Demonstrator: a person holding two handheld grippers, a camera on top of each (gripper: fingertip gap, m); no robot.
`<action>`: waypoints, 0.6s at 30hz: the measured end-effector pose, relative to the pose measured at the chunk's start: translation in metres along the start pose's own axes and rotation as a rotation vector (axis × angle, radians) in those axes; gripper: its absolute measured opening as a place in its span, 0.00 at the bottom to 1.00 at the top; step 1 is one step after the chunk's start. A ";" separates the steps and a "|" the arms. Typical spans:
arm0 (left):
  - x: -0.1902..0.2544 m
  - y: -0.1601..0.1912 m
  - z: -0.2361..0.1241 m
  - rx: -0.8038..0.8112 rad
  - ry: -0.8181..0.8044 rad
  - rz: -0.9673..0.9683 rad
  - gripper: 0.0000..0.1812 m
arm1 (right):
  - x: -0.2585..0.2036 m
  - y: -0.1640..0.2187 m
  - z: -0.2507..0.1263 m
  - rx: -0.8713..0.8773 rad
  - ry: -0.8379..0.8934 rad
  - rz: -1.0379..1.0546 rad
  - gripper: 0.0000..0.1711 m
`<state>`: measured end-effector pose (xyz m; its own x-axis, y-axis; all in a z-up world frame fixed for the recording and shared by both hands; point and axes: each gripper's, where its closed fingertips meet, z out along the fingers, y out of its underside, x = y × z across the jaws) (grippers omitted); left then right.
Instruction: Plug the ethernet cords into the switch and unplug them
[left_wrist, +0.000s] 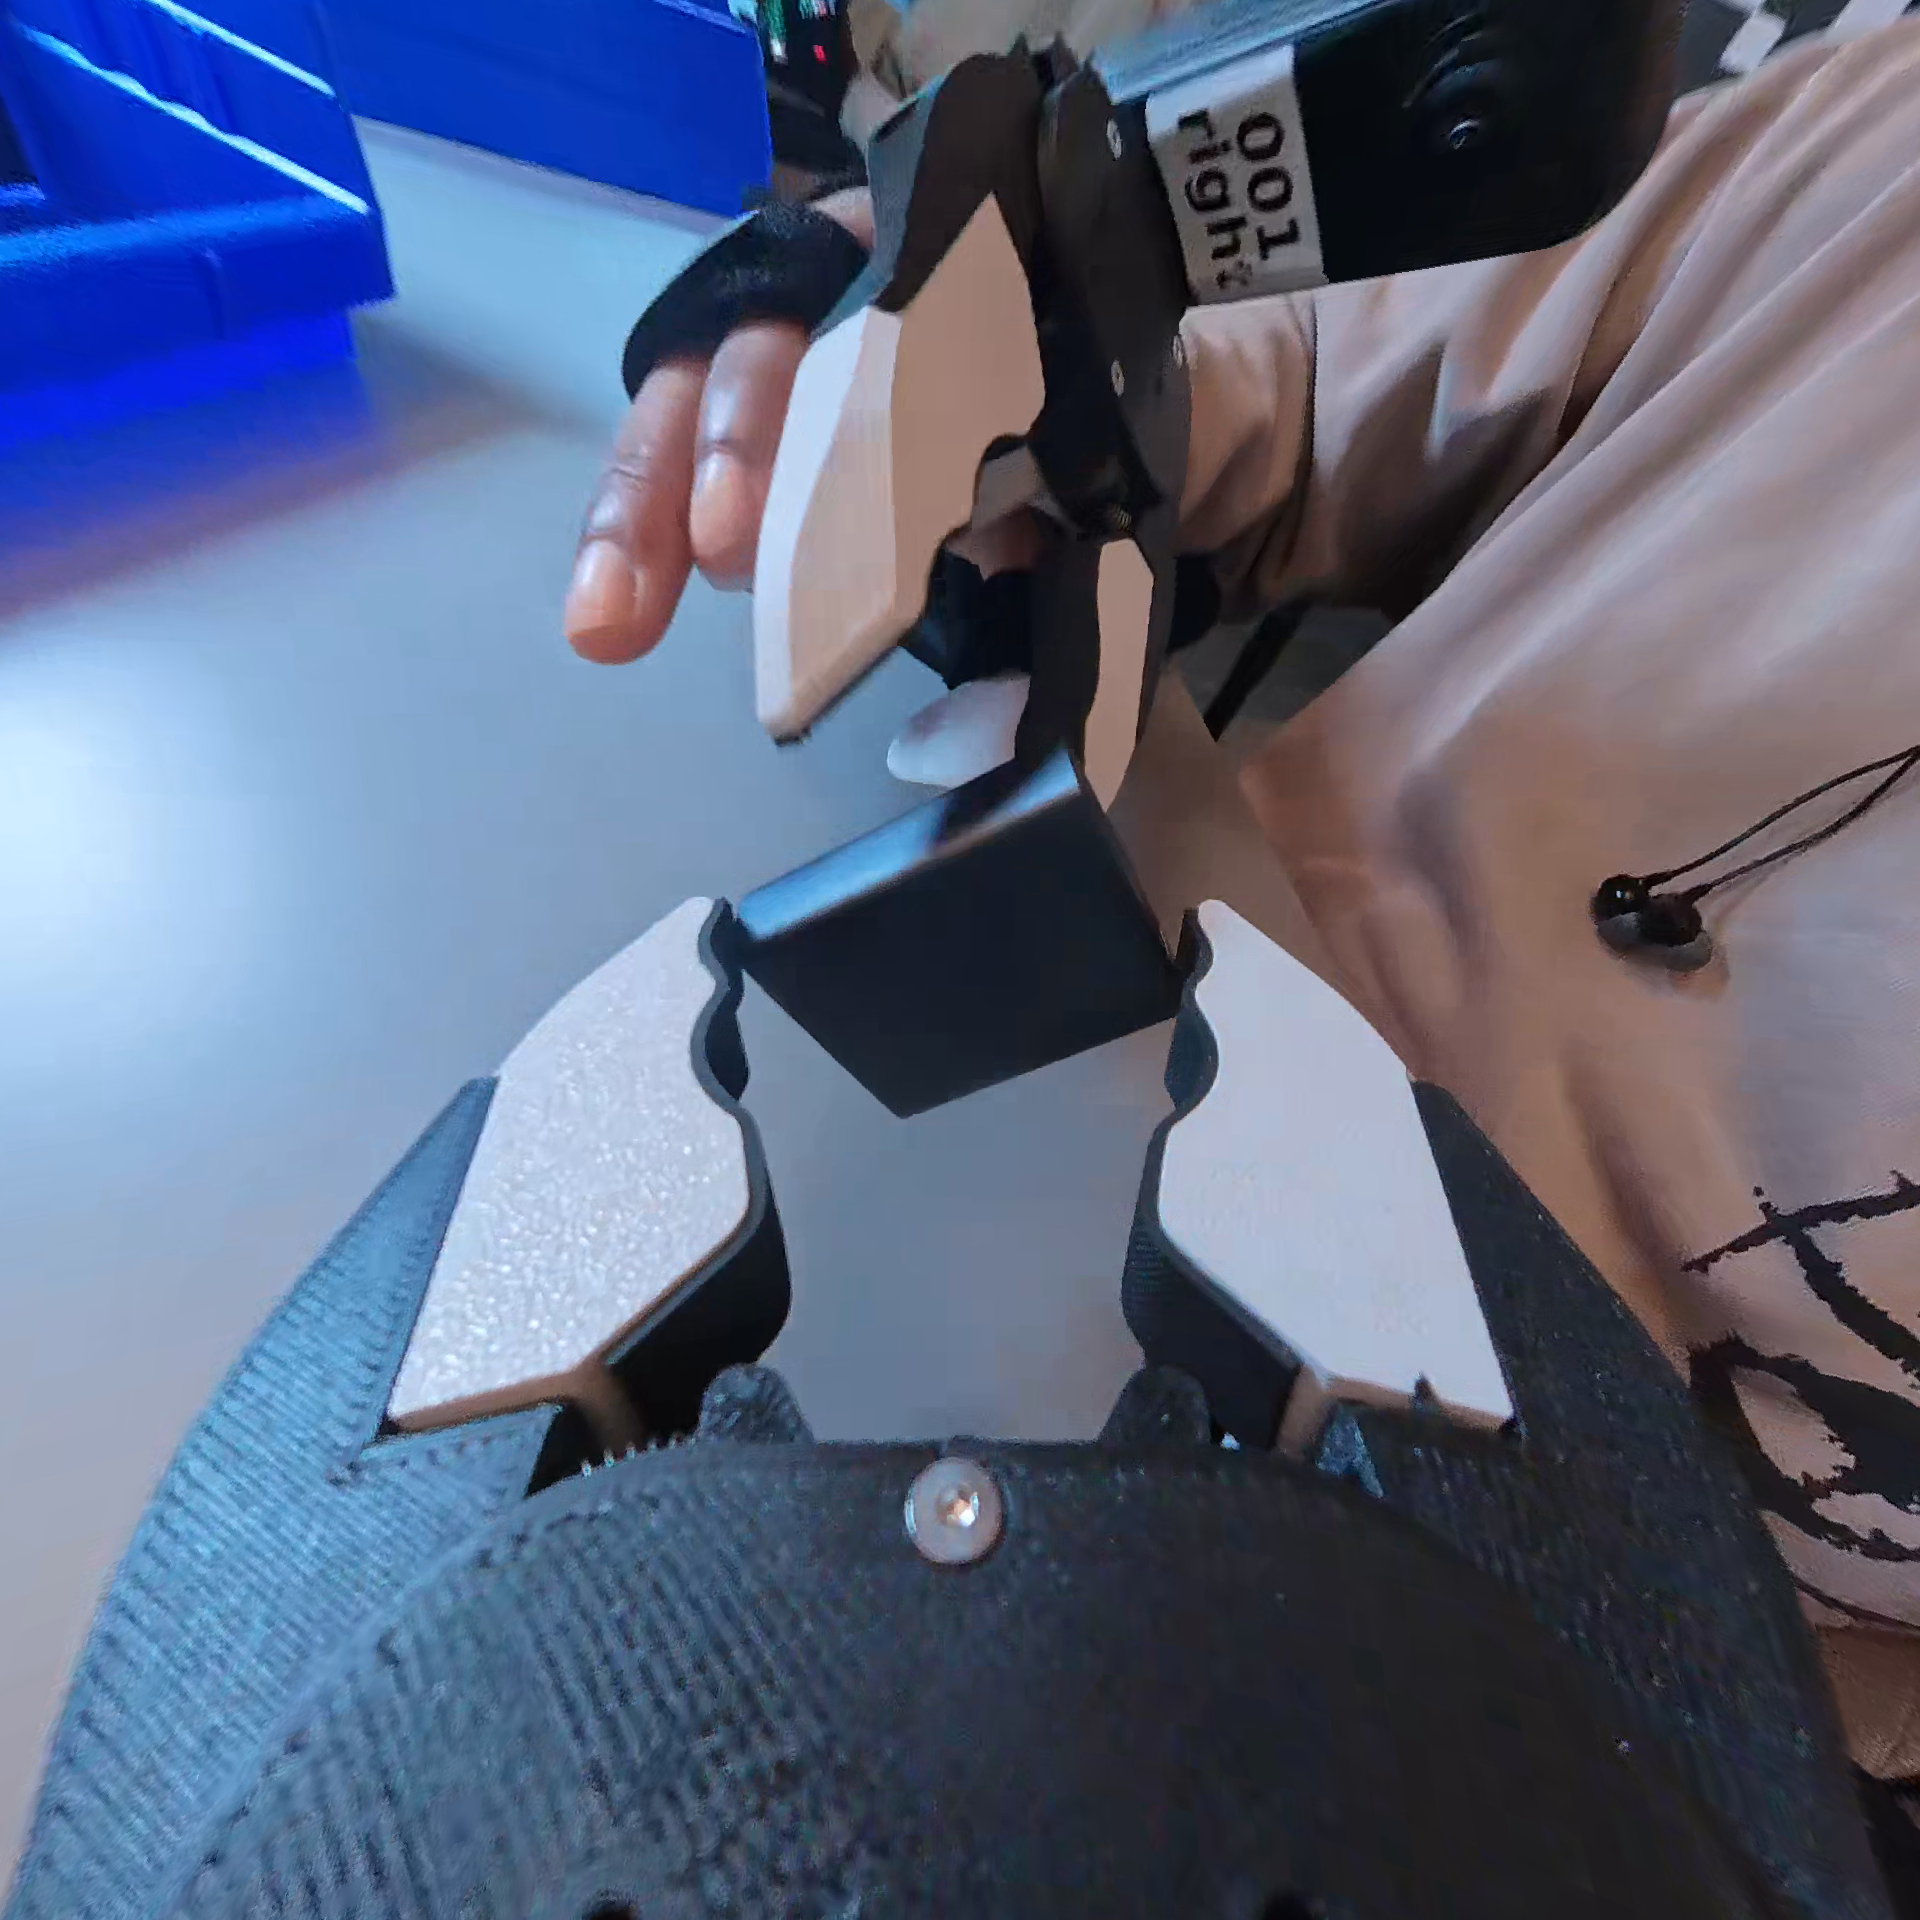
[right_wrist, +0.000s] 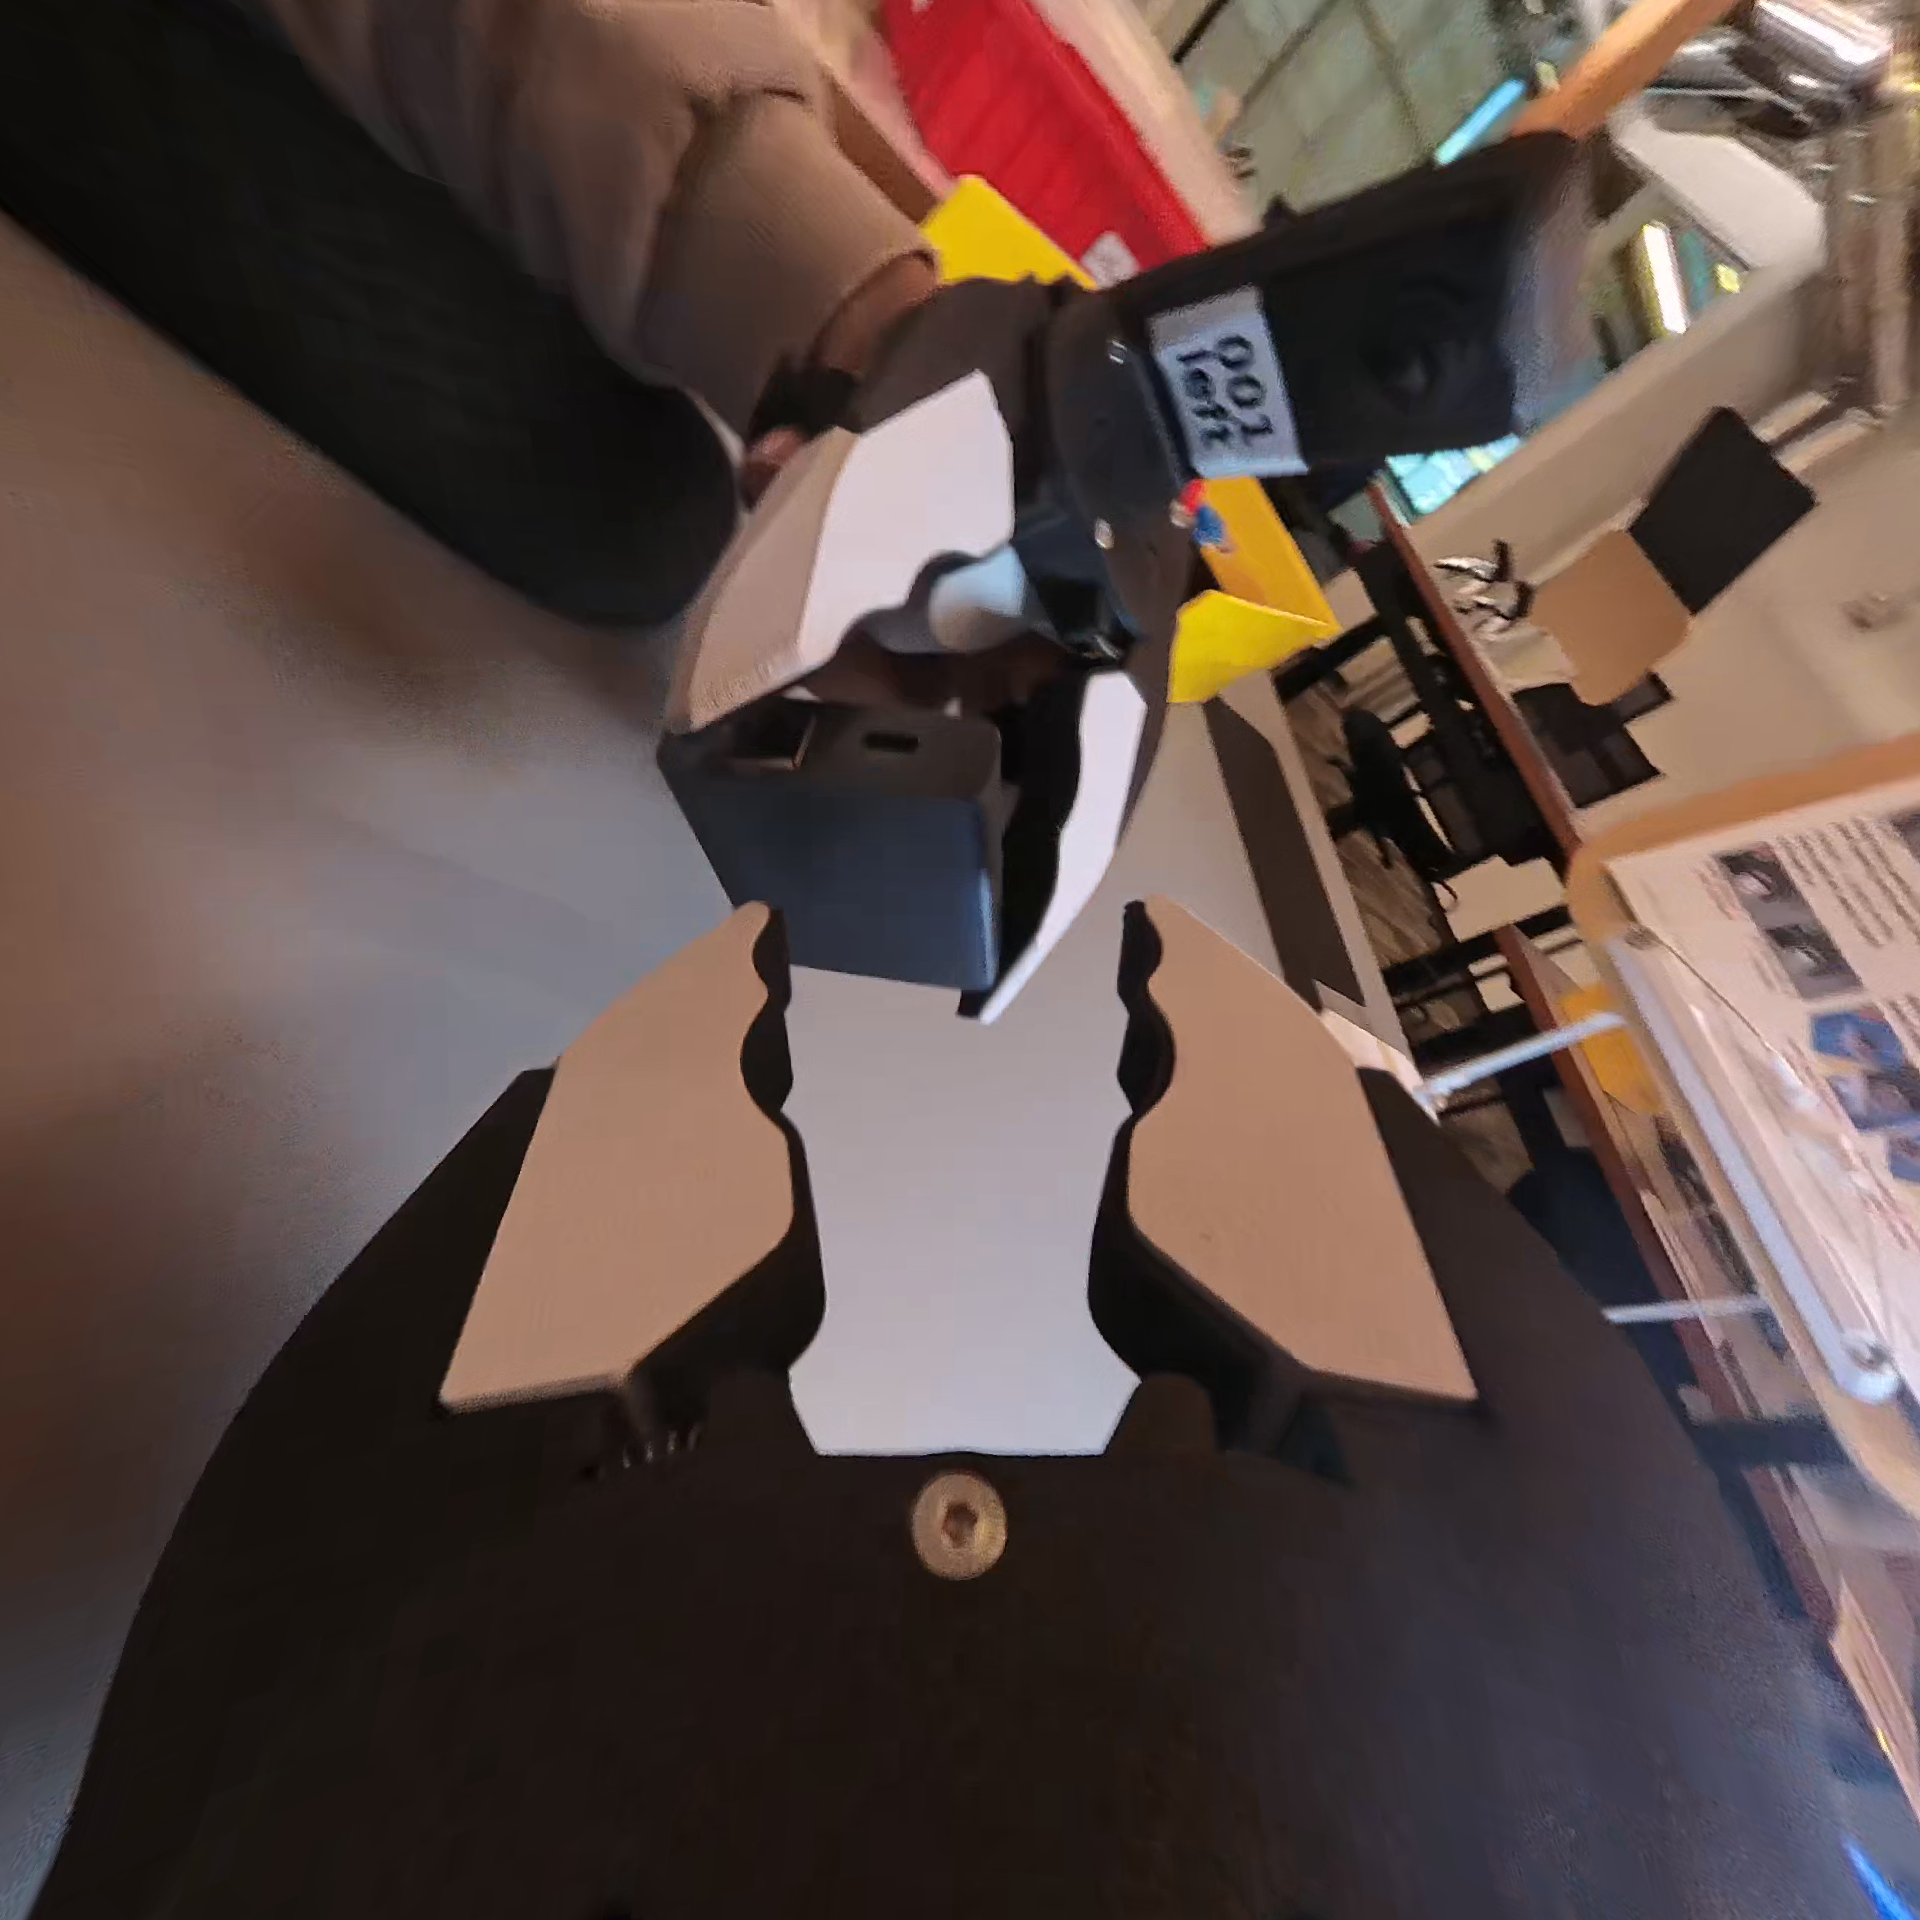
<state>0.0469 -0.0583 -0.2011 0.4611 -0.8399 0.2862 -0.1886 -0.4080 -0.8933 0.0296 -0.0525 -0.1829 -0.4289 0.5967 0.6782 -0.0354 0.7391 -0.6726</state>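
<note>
The switch (left_wrist: 956, 987) is a small black box. My left gripper (left_wrist: 956, 920) is shut on it, one fingertip on each side, and holds it above the grey table (left_wrist: 260, 883). In the right wrist view the switch (right_wrist: 862, 883) shows a port face on its top side, with nothing plugged in that I can see. My right gripper (right_wrist: 951, 914) is open and empty, its tips just short of the switch. It also shows in the left wrist view (left_wrist: 945, 774), right behind the switch. No ethernet cord is in view.
Blue bins (left_wrist: 177, 208) stand at the far left of the table. The person's beige clothing (left_wrist: 1610, 623) fills the right side. Yellow (right_wrist: 1236, 623) and red (right_wrist: 1039, 114) bins and a board with papers (right_wrist: 1766, 987) lie beyond the table edge. The tips of both grippers are at nearly the same place.
</note>
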 end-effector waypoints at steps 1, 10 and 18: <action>0.003 0.003 0.003 -0.016 0.009 0.002 0.44 | -0.008 -0.002 0.002 0.000 -0.034 -0.030 0.35; 0.007 -0.004 -0.004 0.037 0.005 0.003 0.37 | -0.025 -0.004 0.011 -0.004 -0.056 -0.123 0.16; -0.010 -0.009 -0.026 0.002 -0.254 0.210 0.34 | 0.001 0.016 -0.004 0.014 -0.044 0.177 0.11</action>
<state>0.0213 -0.0556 -0.1871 0.6139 -0.7894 0.0003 -0.3013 -0.2346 -0.9242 0.0319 -0.0390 -0.1917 -0.4686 0.7028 0.5353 0.0318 0.6189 -0.7848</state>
